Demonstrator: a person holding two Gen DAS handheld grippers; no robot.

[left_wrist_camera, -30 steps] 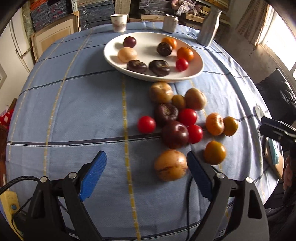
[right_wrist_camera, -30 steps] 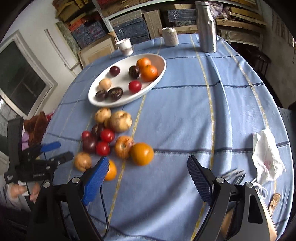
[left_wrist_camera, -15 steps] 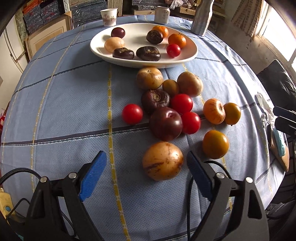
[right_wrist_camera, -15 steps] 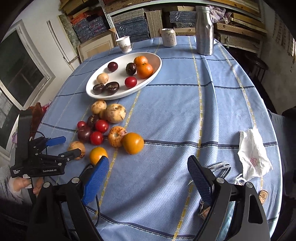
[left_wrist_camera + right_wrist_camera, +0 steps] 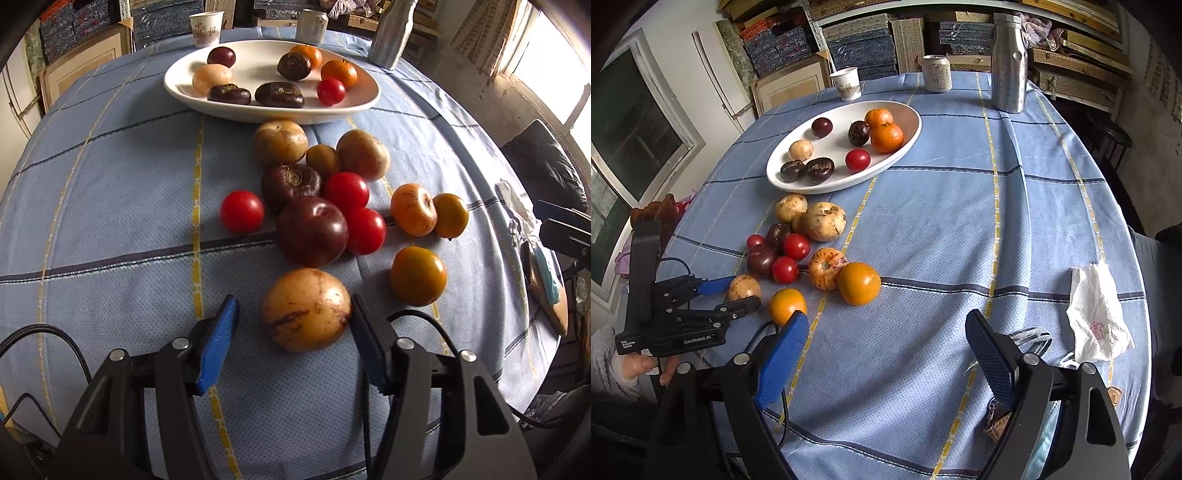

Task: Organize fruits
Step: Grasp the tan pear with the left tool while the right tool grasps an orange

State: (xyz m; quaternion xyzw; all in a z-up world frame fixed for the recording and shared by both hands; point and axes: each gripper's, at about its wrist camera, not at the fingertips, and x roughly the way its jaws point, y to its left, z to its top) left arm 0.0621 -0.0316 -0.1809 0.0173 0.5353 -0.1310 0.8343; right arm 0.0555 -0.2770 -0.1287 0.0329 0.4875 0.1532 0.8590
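Note:
A white oval plate [image 5: 362,105] at the back of the table holds several fruits; it also shows in the right wrist view [image 5: 908,134]. Loose fruits lie in front of it: red tomatoes, dark plums, oranges and tan fruits. My left gripper [image 5: 291,317] is open, its jaws on either side of a tan speckled fruit [image 5: 306,309], not touching it. In the right wrist view the left gripper [image 5: 733,295] stands at that same tan fruit [image 5: 744,287]. My right gripper [image 5: 886,339] is open and empty over bare cloth, to the right of an orange [image 5: 787,305].
A paper cup [image 5: 846,83], a can [image 5: 936,72] and a metal bottle [image 5: 1008,62] stand at the table's far edge. A crumpled white tissue [image 5: 1097,317] and keys [image 5: 1030,338] lie at the right. The blue checked tablecloth [image 5: 979,221] covers the round table.
My left gripper has moved forward and down so the tan fruit now sits between its open jaws. My right gripper has drawn back a little from the fruits.

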